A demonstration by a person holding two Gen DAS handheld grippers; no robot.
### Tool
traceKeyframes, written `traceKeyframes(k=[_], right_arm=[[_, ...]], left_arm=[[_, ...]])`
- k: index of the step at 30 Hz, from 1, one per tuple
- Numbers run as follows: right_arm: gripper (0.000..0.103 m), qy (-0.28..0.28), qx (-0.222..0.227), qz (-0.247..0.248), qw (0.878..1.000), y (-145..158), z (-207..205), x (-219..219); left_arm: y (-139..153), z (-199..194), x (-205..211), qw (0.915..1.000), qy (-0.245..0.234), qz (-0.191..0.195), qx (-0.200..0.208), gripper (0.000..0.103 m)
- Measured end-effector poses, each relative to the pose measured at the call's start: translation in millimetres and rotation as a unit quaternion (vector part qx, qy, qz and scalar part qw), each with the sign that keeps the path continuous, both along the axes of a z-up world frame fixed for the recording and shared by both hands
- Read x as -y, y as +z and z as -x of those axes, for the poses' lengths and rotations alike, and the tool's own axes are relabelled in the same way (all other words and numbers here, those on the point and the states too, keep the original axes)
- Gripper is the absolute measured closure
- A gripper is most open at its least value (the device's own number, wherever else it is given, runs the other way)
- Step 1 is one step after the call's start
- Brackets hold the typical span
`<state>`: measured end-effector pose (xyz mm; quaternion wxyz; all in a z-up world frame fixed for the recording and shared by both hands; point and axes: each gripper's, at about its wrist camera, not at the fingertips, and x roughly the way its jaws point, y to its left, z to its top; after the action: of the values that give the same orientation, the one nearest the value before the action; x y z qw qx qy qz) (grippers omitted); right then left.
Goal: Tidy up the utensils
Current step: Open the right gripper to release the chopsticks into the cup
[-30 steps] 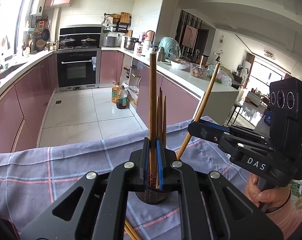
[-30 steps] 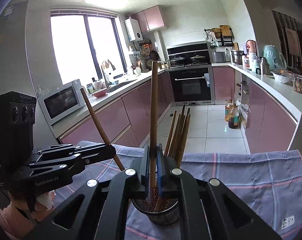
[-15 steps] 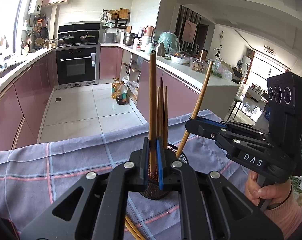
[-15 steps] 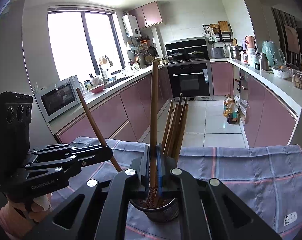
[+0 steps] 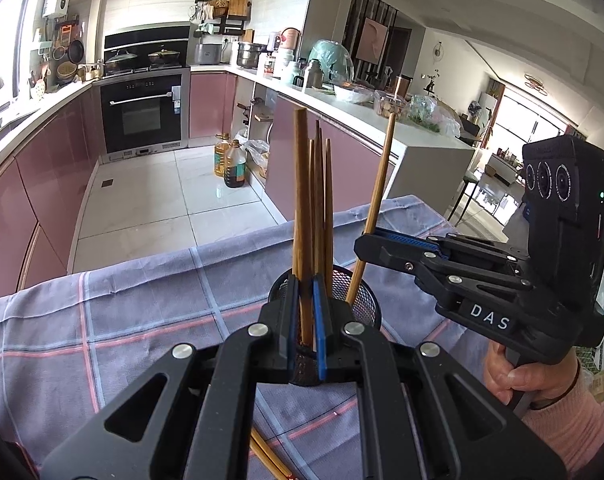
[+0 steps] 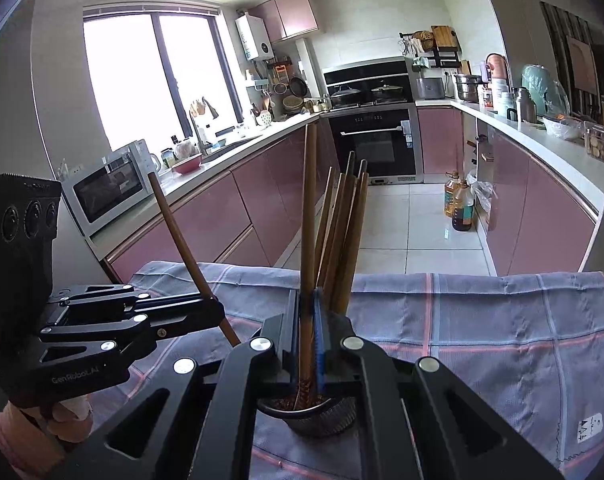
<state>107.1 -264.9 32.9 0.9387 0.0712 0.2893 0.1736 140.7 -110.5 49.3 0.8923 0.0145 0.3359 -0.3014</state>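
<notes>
A black mesh holder stands on the checked cloth and holds several wooden chopsticks. My left gripper is shut on one chopstick, upright, its lower end down in the holder. My right gripper is shut on another chopstick, also reaching into the holder. In the left wrist view the right gripper holds its chopstick slanted over the holder's right rim. In the right wrist view the left gripper holds its chopstick slanted.
The blue and pink checked cloth covers the table. Two loose chopsticks lie on it under my left gripper. Beyond the table edge are the tiled floor, pink cabinets, an oven and oil bottles.
Both grippers have sunk toward the holder with their chopsticks, whose lower ends now sit deeper in it. Both stay shut.
</notes>
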Motion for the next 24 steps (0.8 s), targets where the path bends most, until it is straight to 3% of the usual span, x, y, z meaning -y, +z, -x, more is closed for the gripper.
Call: traceKeyframes(k=[20,24], right_arm=[[0.092,-0.023,-0.032,-0.015,0.999,-26.6,-11.1,13.6],[0.075,-0.033,-0.044,-0.025,0.998,-34.9,-8.3,26.4]], left_arm=[[-33.1,-22.0,2.8,0.9994,0.01,-0.007,-0.031,0.095],[-40.4,-21.7,-9.2,0.9991,0.022,0.0,-0.036,0.089]])
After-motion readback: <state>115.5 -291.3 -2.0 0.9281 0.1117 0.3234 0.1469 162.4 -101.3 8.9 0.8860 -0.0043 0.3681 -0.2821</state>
